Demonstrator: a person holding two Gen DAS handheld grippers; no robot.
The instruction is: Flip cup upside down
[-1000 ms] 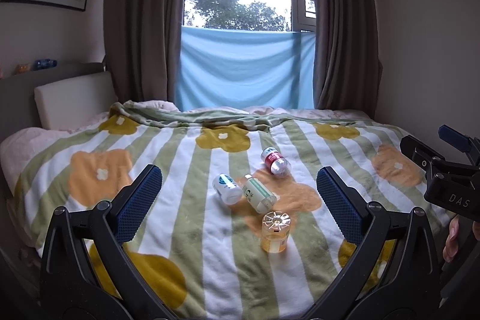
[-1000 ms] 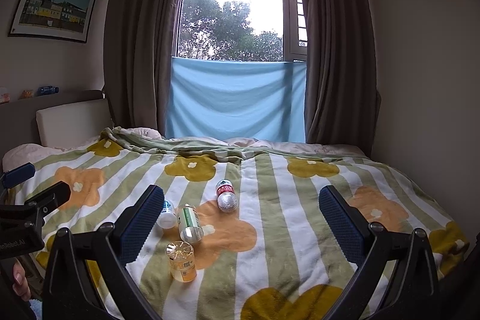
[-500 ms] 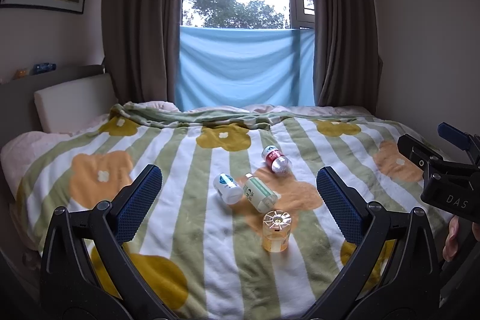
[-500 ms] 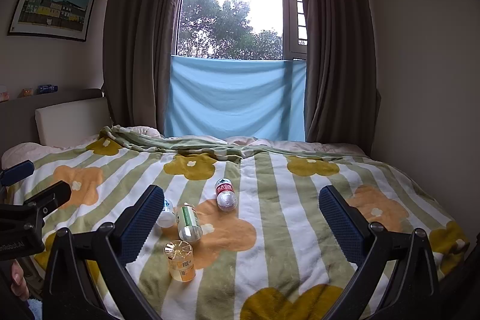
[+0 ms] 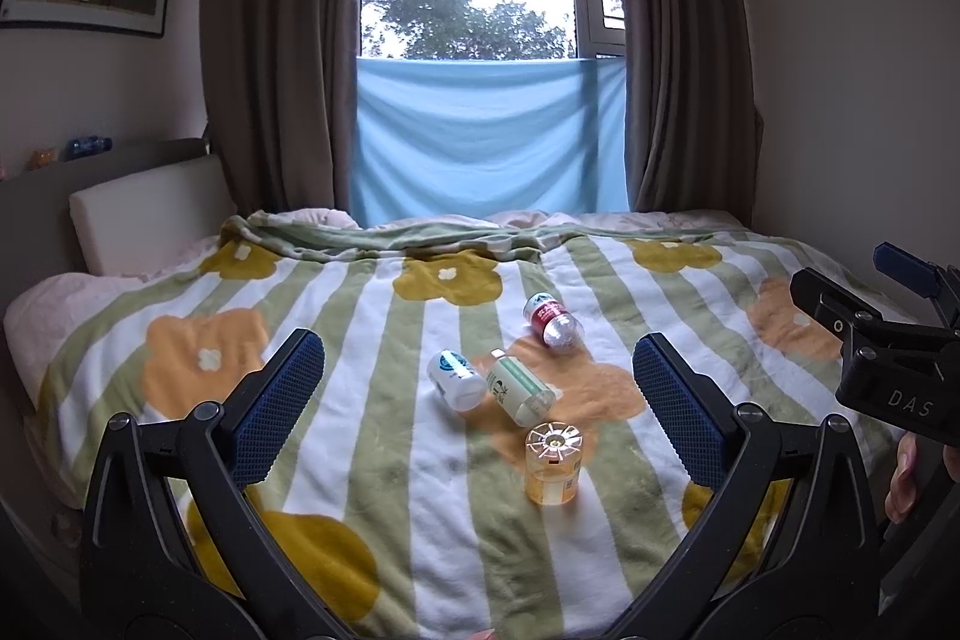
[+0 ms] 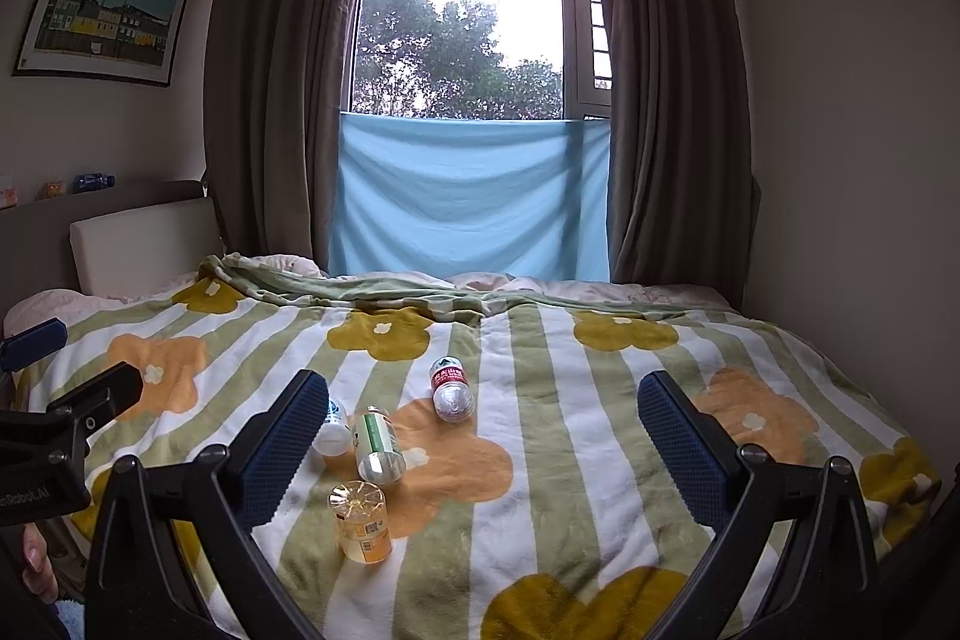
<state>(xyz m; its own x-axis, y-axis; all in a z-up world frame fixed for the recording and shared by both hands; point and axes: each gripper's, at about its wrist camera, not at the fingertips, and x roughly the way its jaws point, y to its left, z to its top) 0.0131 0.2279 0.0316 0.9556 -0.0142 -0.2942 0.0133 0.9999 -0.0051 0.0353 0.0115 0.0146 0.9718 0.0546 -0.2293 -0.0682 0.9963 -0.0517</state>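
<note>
A wide bed (image 5: 180, 340) fills the room, covered by a striped blanket (image 6: 540, 460) with big flower shapes, under a window with a blue cloth (image 5: 489, 136) hung across its lower half. Both tools hang over the near edge of the bed. The left gripper (image 5: 479, 400) has its jaws spread wide with nothing between them, and the right gripper (image 6: 483, 436) is spread the same way, also empty.

Three bottles lie on their sides in the middle of the blanket: one with a red label (image 5: 551, 320) farthest back, one with a green label (image 5: 517, 387), and a white one (image 5: 456, 379) close against it.

Nearest of all stands the cup (image 5: 552, 463), a small clear amber piece, seemingly resting on one end with a ribbed, star-patterned face turned up. It sits just in front of the green-labelled bottle, apart from it.

It looks like thin, light plastic, so it should lift with little effort but could buckle or squirt out under a hard squeeze. The smooth wall may be slick. I would take it across the middle of its side, pads on opposite walls. The soft blanket gives poor footing, so it may topple when set down.
</note>
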